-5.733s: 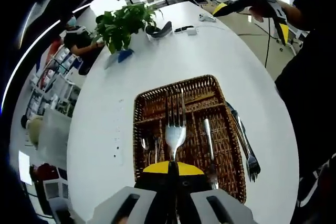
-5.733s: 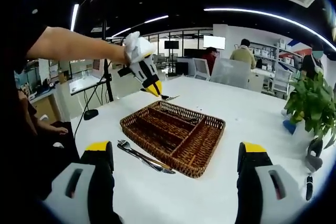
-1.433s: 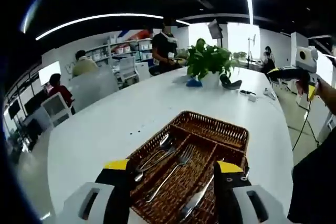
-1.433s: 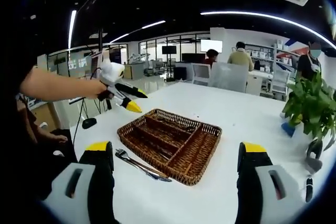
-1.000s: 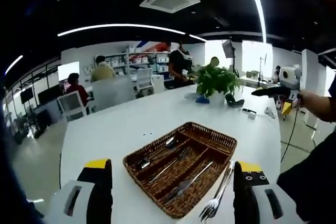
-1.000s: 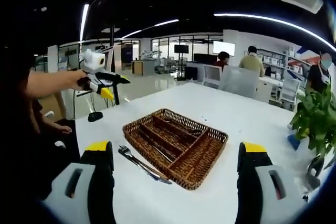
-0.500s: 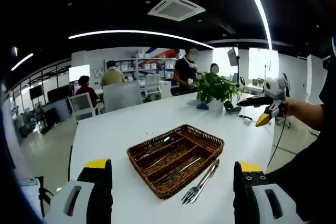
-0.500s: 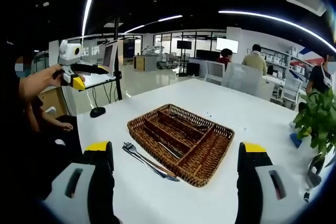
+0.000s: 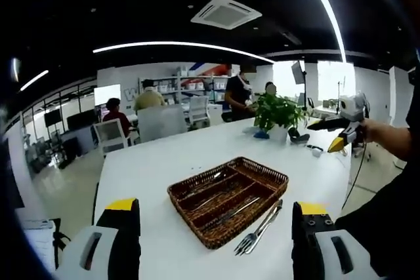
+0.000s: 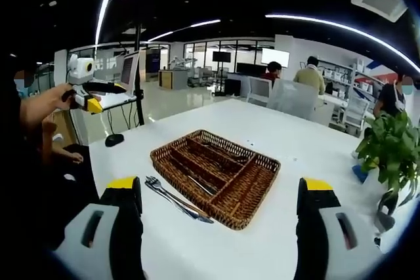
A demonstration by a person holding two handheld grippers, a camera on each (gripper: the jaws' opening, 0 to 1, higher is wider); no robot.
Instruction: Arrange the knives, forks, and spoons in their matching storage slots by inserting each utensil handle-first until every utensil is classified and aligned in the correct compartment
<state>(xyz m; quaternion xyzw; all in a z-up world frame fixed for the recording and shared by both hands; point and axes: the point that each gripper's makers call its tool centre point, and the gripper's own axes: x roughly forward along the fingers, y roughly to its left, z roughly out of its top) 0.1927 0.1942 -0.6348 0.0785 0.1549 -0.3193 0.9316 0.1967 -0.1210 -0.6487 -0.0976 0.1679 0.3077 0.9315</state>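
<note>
A brown wicker cutlery basket [image 9: 226, 195] [image 10: 216, 175] with several long slots sits on the white table [image 9: 157, 162] [image 10: 275, 227]. Spoons, a fork and a knife lie in its slots. Two loose utensils [image 9: 259, 231] [image 10: 174, 198], a fork among them, lie on the table beside the basket's long side. My left gripper [image 9: 214, 240] is open, back from the basket, with nothing between its jaws. My right gripper [image 10: 220, 227] is open too, also empty. The right gripper [image 9: 341, 137] appears at the right of the left gripper view, and the left gripper [image 10: 85, 100] at the left of the right gripper view.
A potted green plant [image 9: 279, 113] [image 10: 387, 149] stands on the far part of the table, with small dark objects [image 9: 298, 137] near it. Several people sit or stand by chairs [image 9: 108, 137] and shelves behind. A person's arm [image 10: 39, 106] holds the left gripper.
5.7 s ago my left gripper was shut on a fork over the basket; that fork now lies in a slot and the gripper is open and drawn back, high off the table.
</note>
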